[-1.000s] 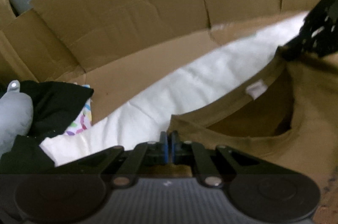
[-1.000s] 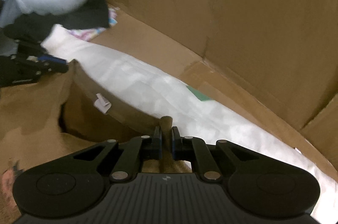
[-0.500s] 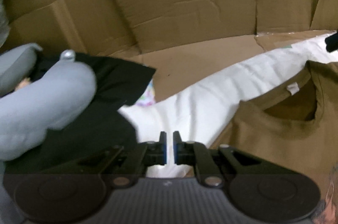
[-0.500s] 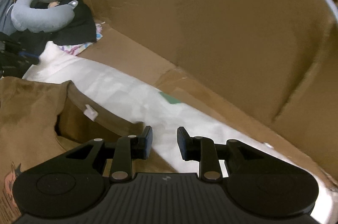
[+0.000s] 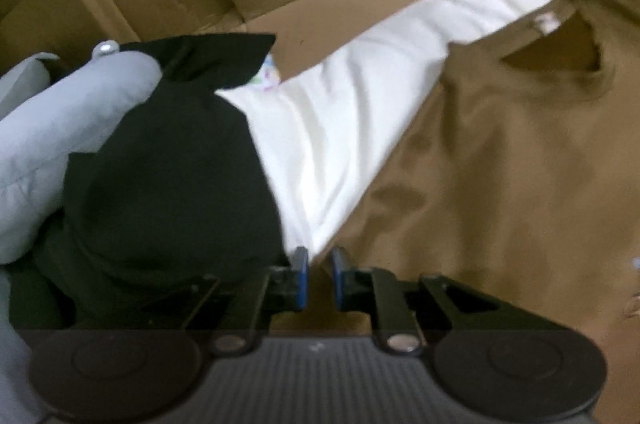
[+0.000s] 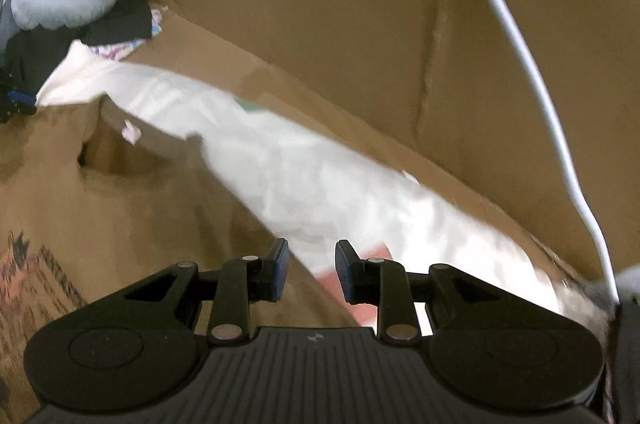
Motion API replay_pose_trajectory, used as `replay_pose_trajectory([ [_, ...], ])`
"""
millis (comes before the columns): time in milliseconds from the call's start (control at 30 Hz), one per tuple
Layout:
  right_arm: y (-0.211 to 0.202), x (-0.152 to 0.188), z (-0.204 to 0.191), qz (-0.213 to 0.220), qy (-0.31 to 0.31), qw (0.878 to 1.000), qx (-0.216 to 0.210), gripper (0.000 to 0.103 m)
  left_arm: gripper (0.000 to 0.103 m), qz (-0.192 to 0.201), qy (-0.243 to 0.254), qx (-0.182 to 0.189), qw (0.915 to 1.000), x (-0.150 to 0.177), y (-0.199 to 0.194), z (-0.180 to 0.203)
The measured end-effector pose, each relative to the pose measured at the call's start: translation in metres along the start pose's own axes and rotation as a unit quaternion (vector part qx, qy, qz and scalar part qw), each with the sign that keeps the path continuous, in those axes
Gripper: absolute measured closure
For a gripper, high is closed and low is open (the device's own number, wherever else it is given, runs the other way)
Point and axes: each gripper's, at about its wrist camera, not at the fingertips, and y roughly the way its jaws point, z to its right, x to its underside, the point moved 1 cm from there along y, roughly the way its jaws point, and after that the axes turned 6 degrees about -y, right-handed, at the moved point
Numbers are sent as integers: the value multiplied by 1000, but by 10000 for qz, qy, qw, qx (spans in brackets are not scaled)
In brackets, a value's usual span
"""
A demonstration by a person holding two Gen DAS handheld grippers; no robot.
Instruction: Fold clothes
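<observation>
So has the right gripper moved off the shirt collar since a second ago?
Yes. The right gripper has let go, opened and pulled back toward the person and rightward: the brown shirt and its collar tag now sit farther off, against the cardboard wall.

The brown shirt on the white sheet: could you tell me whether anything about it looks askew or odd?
The brown shirt is not lying flat: its collar gapes open with the tag showing, and the fabric is wrinkled. Its top edge runs at a slant across the white sheet. Both the left gripper and right gripper are open, holding nothing.
</observation>
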Motion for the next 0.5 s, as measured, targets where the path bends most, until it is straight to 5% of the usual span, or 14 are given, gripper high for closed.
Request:
replay_pose_trajectory([
  [300, -11, 36, 33, -211, 160, 9993, 248, 70, 99, 132, -175, -597, 9980, -13, 11, 2],
  [500, -2, 36, 24, -100, 110, 9999, -42, 70, 99, 334, -529, -723, 9954, -17, -4, -5],
])
